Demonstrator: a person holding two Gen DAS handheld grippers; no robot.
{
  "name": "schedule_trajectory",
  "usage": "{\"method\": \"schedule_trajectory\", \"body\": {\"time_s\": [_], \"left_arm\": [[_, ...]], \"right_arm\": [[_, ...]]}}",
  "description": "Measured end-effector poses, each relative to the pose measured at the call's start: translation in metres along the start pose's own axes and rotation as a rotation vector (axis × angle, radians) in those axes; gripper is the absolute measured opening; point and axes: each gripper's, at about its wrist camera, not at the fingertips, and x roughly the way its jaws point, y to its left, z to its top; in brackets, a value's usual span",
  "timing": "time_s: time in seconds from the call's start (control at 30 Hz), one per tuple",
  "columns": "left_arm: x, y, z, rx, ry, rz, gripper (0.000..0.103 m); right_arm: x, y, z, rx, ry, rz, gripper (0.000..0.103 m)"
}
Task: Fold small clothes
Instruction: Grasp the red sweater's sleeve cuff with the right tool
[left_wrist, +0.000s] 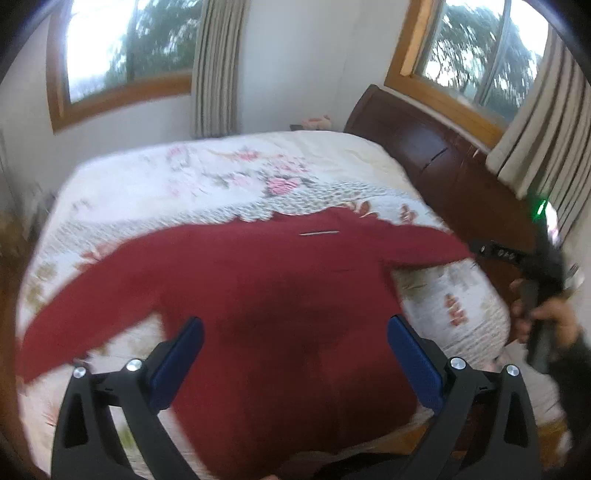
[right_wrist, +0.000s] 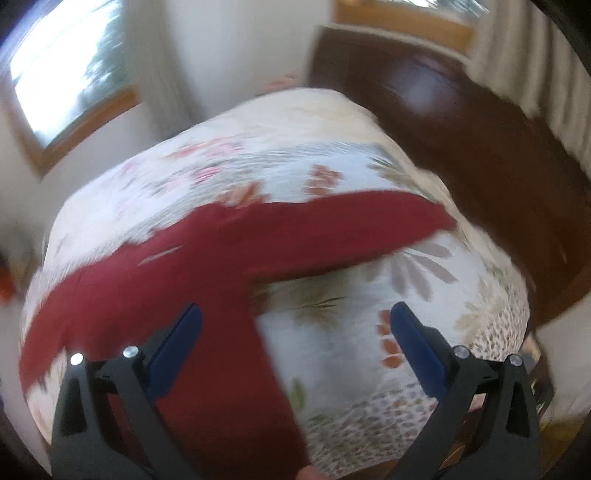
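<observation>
Since the red sweater (left_wrist: 258, 295) lies spread flat on the floral bedspread (left_wrist: 184, 177) with both sleeves out, the left gripper (left_wrist: 295, 354) and right gripper (right_wrist: 295, 350), both hovering with fingers apart and empty, should each pinch a sleeve cuff and fold inward evenly.

You see a floral bedspread (left_wrist: 207, 177) covering the bed, a dark wooden headboard (left_wrist: 436, 162) along its right side, and striped curtains (left_wrist: 216, 66) beside wood-framed windows (left_wrist: 122, 48).
</observation>
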Motion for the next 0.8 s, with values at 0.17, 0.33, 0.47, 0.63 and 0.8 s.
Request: {"method": "schedule_trajectory", "body": {"time_s": [0.17,0.33,0.47,0.63,0.8], "left_arm": [[0.022,0.0,0.007,-0.09,-0.006,0.01,0.1],[0.038,0.003,0.012,-0.155,-0.001,0.008,0.1],[0.06,0.013,0.008,-0.291,0.1,-0.01,0.1],[0.074,0.022,-0.005,-0.414,0.182,0.001,0.099],[0.073,0.016,-0.009,-0.422,0.191,0.02,0.099]], "right_arm": [[0.05,-0.102,0.03,0.228,0.03,-0.007,0.101],[0.101,-0.177,0.05,0.407,0.055,0.058,0.1],[0.14,-0.229,0.054,0.621,0.074,0.177,0.082],[0.18,-0.282,0.055,0.827,0.092,0.245,0.07],[0.208,-0.315,0.049,0.992,0.077,0.341,0.059]]}}
